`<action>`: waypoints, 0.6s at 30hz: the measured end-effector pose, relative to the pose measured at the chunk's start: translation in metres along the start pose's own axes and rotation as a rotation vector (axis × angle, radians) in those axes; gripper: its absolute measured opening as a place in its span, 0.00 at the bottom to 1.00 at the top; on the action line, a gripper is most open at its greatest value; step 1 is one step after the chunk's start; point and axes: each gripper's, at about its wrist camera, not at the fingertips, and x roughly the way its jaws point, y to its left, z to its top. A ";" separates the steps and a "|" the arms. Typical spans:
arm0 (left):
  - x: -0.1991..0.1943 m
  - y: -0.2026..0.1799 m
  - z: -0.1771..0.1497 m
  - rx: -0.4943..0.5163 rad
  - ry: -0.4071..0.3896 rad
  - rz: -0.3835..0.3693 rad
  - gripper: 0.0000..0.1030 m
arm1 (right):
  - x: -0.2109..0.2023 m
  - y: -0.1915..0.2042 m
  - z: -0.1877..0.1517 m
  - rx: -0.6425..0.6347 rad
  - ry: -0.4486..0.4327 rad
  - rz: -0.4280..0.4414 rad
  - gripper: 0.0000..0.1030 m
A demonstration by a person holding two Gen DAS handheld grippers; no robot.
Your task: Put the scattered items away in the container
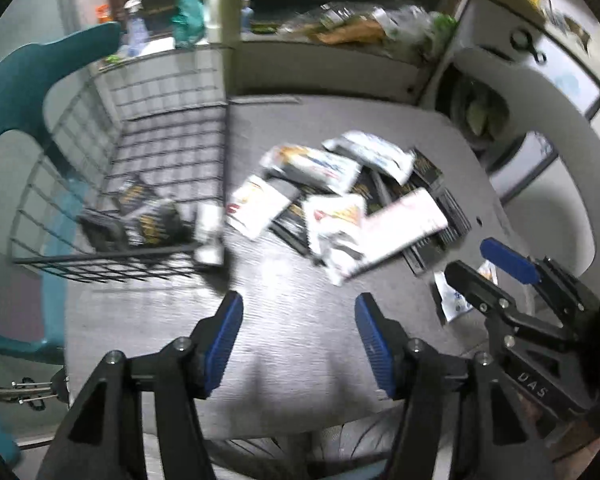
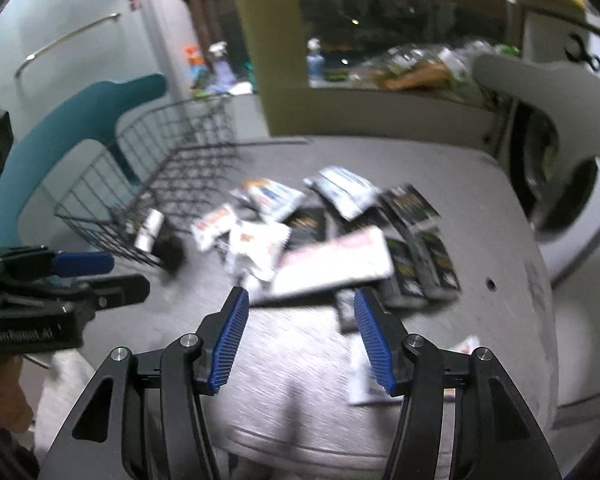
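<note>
Sachet pile (image 2: pixel 324 236), mid-table, ahead of both empty, spread-jawed tongs; right gripper (image 2: pixel 298 344) nearer, pink packet (image 2: pixel 336 268) lying crosswise before it; left gripper (image 1: pixel 298 344) nearer wire basket (image 1: pixel 112 240).

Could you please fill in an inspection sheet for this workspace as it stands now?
Surface: grey table, bare in front of both grippers.
Job's things: wire basket at the table's left, a few packets inside; pile of packets on the table to its right; one stray packet near the right gripper.
Clutter: bottles and bags on the back counter.
Grippers: left gripper open, empty; right gripper open, empty.
Cables: nothing seen.
Surroundings: teal chair behind the basket.
</note>
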 end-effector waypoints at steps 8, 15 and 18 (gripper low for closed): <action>0.047 -0.039 -0.004 0.042 0.068 -0.008 0.63 | 0.012 -0.045 -0.022 0.051 0.053 -0.095 0.54; 0.073 -0.043 -0.010 0.051 0.119 0.011 0.63 | 0.030 -0.056 -0.010 0.055 0.051 -0.130 0.54; 0.076 -0.036 -0.009 0.027 0.123 0.002 0.63 | 0.036 -0.061 -0.001 0.070 0.038 -0.138 0.54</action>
